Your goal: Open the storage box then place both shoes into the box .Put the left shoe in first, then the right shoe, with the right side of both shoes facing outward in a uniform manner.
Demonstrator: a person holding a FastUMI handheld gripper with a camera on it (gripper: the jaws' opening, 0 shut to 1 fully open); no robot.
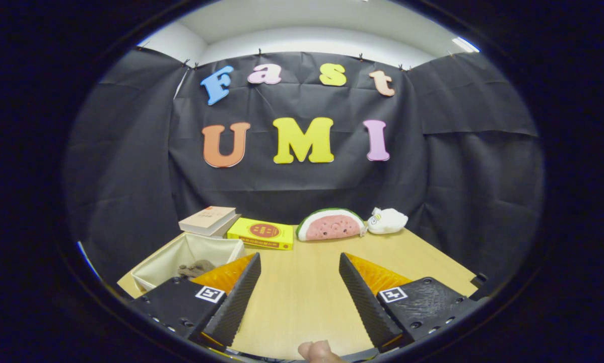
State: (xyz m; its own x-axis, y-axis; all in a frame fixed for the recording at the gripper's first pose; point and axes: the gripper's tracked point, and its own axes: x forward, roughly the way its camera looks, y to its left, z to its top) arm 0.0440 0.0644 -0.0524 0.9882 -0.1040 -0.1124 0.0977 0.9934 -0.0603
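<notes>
Gripper [297, 282] fingers spread above bare table [302, 302], holding nothing; open box [186, 254] beside the left finger.

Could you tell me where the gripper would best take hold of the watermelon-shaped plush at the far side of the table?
Probably from above, across the watermelon plush's curved top rim: it lies with its flat edge on the table, so front and back faces offer opposing surfaces. The gripper has its fingers open, well short of it.
</notes>
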